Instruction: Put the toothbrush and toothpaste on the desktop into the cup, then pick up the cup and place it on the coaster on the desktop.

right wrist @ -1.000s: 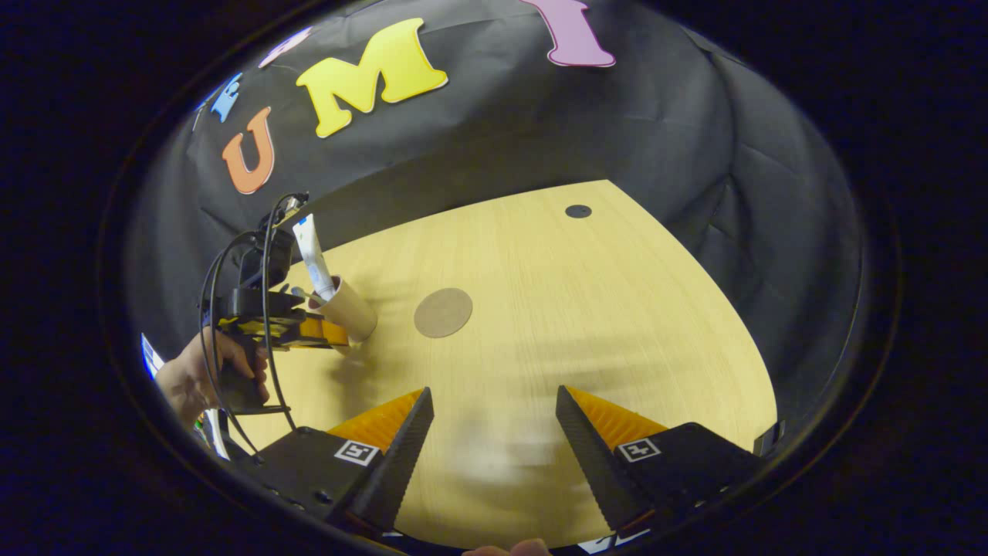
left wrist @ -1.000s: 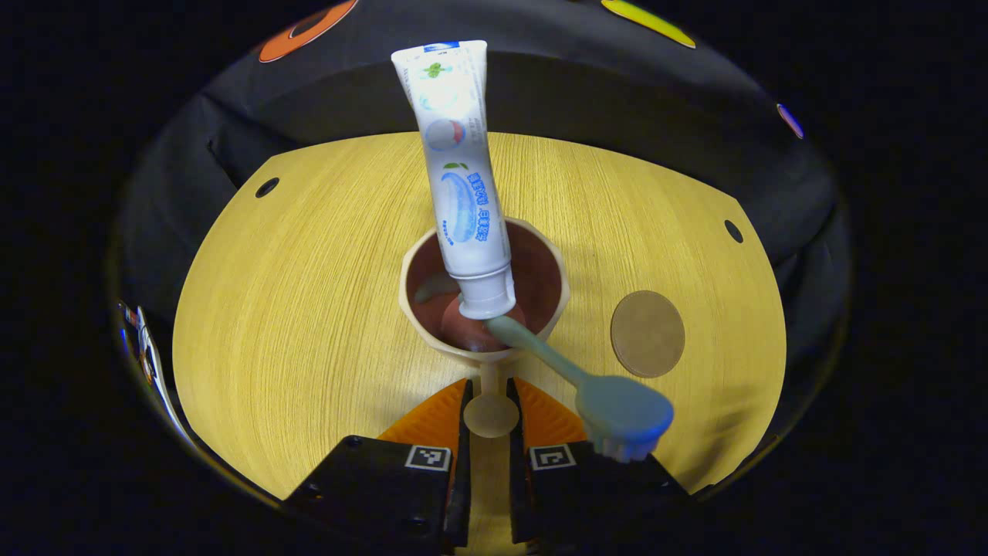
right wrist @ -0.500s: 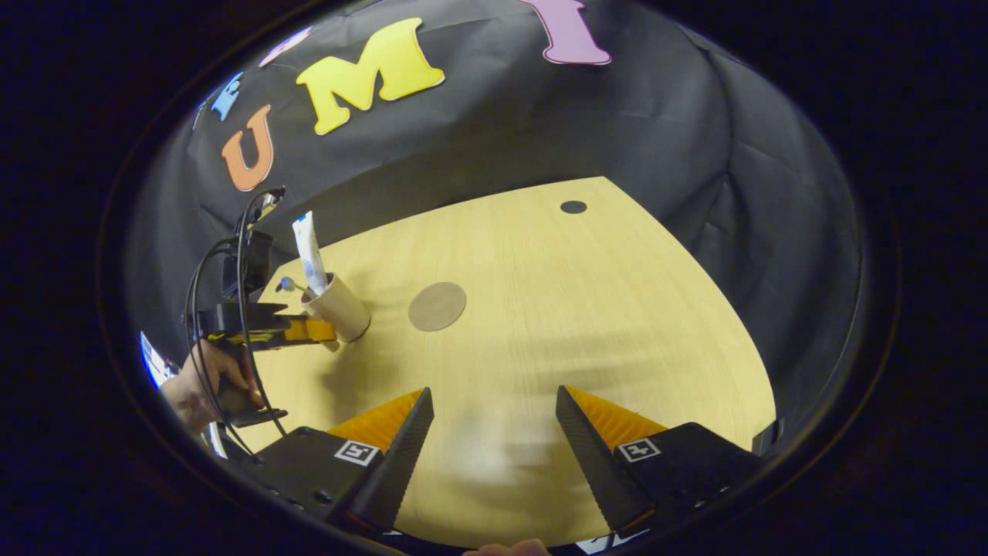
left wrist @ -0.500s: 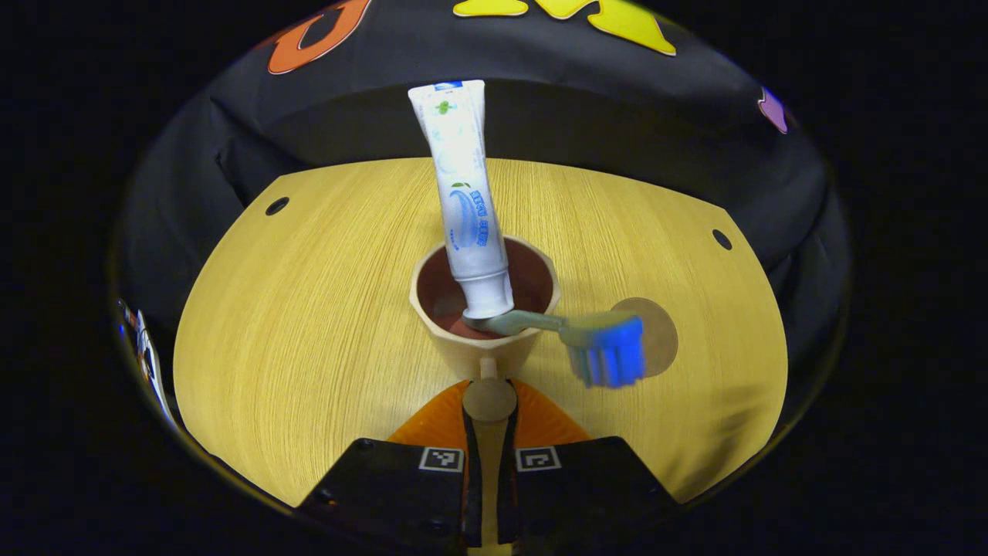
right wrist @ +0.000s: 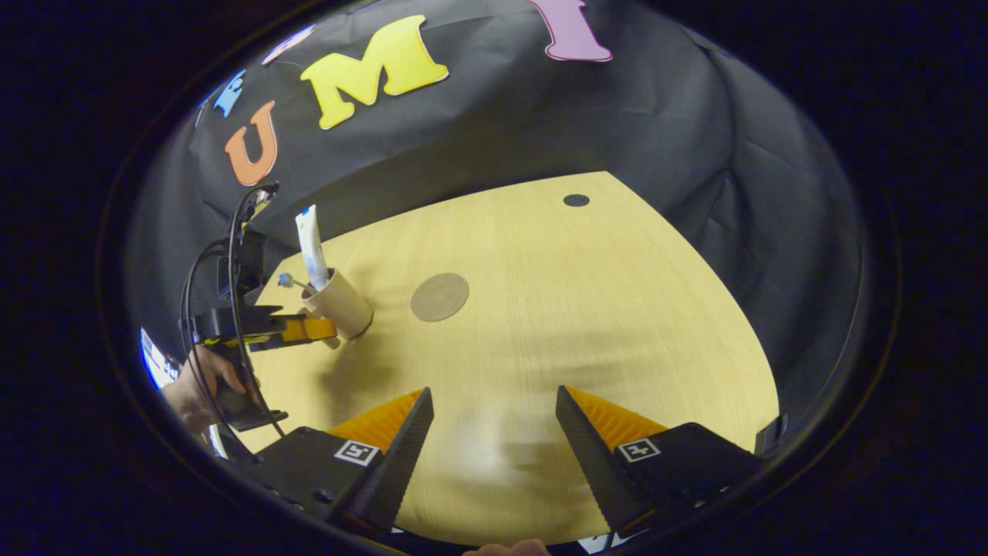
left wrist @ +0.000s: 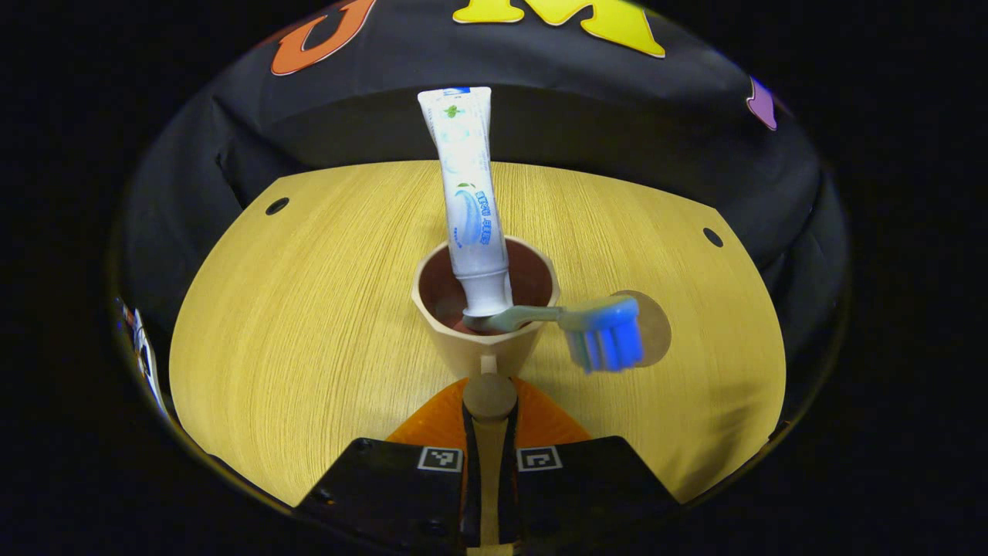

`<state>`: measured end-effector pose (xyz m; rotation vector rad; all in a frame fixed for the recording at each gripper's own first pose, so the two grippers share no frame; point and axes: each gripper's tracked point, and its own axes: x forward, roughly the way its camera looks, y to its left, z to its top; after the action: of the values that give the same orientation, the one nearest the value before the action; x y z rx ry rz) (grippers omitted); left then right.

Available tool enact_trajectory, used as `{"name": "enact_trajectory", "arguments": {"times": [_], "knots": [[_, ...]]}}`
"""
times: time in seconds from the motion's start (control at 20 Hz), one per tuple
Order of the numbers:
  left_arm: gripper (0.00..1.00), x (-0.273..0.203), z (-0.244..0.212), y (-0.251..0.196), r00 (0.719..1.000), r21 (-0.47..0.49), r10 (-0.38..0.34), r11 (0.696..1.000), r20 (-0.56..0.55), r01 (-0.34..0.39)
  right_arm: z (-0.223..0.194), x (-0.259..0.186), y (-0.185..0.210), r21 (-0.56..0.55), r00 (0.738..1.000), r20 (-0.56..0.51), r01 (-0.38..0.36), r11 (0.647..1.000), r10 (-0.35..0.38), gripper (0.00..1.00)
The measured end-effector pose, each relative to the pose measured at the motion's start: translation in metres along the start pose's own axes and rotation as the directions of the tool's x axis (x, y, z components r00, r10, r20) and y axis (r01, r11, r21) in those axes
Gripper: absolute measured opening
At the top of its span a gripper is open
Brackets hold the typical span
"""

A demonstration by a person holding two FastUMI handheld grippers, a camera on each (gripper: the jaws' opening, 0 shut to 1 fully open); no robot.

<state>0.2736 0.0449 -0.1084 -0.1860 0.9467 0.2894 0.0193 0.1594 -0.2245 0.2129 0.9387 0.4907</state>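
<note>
Left tongs (left wrist: 488, 401) pinching cup (left wrist: 485, 351) handle, holding it above desk (left wrist: 309, 309); paste (left wrist: 469, 201) and brush (left wrist: 594, 332) standing inside. Right tongs (right wrist: 494, 432) gaping, empty. Right gripper view showing hand (right wrist: 197, 382), coaster (right wrist: 439, 296) beside cup. Tube print unreadable.

Beige cup (left wrist: 485, 340) with a dark reddish inside has the white toothpaste tube (left wrist: 468, 193) standing cap-down in it. The green toothbrush (left wrist: 571, 328) leans out over the rim, blue bristles overlapping the round brown coaster (left wrist: 656, 332) on the desktop (left wrist: 309, 309).
</note>
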Motion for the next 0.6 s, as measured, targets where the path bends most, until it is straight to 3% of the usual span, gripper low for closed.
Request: {"name": "enact_trajectory", "arguments": {"times": [0.1, 0.2, 0.45, 0.55, 0.6], "knots": [[0.16, -0.002, -0.006, -0.003, 1.000, -0.004, -0.027, 1.000, -0.010, 0.027, -0.001, 0.000, 0.000, -0.001, 1.000, 0.002, -0.004, 1.000, 0.004, 0.96], [0.23, -0.005, -0.015, -0.009, 0.996, -0.015, -0.062, 0.998, -0.067, 0.061, -0.006, 0.001, 0.001, 0.004, 1.000, -0.019, -0.012, 1.000, 0.012, 0.93], [0.39, -0.015, -0.021, -0.014, 0.989, -0.008, -0.077, 0.997, -0.124, 0.077, -0.010, 0.000, -0.001, 0.019, 0.999, -0.026, -0.024, 1.000, 0.024, 0.96], [0.48, -0.022, -0.018, -0.019, 0.986, -0.002, -0.093, 0.996, -0.137, 0.094, -0.006, 0.001, -0.004, 0.032, 0.999, -0.026, -0.023, 0.999, 0.023, 0.93], [0.59, -0.024, -0.015, -0.019, 0.985, -0.004, -0.093, 0.996, -0.145, 0.093, -0.005, 0.002, -0.007, 0.040, 0.999, -0.026, -0.022, 0.999, 0.023, 0.96]]}}
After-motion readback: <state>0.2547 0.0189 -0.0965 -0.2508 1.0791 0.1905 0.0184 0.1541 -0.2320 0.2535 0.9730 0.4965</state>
